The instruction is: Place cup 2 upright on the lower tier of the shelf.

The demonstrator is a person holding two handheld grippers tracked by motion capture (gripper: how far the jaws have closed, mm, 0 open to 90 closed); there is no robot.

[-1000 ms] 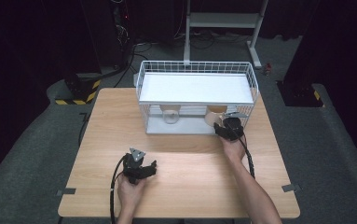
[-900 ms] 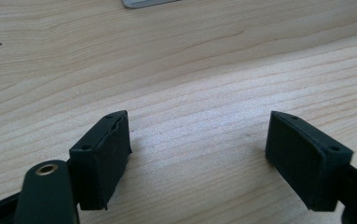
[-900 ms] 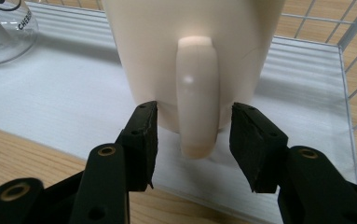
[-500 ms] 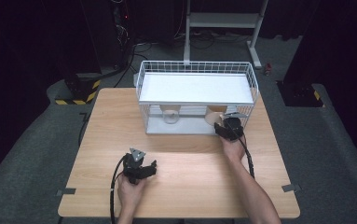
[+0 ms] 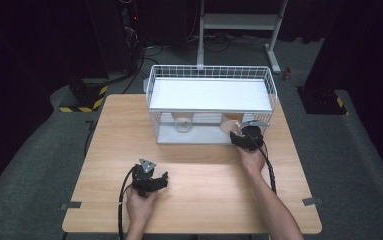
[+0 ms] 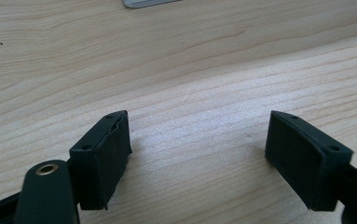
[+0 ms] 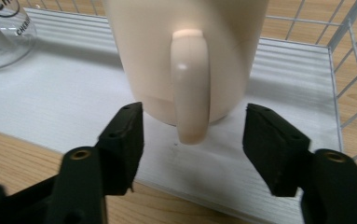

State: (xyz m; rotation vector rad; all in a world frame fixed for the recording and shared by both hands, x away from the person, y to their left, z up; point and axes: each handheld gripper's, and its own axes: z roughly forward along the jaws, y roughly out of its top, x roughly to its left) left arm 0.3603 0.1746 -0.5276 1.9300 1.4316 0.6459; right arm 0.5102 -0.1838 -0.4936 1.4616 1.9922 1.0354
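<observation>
My right gripper (image 7: pixel 192 140) sits at the open front of the white wire rack (image 5: pixel 210 80), level with its lower shelf (image 7: pixel 64 93). Its jaws have just been opening and now stand apart on either side of the handle (image 7: pixel 191 84) of the cream mug (image 7: pixel 185 51), with a clear gap on each side, so the mug is released. The mug stands on the white lower shelf at the right end of the rack, handle toward me. From the high view I see it as a tan shape (image 5: pixel 230 123) just beyond the right gripper (image 5: pixel 240 137). A clear glass (image 7: pixel 3 32) stands farther left on the same shelf. My left gripper (image 6: pixel 197 149) rests over the bare wooden table (image 6: pixel 190 60), jaws spread with nothing between them. From above it (image 5: pixel 155 181) lies near the table's front edge, well apart from the rack.
</observation>
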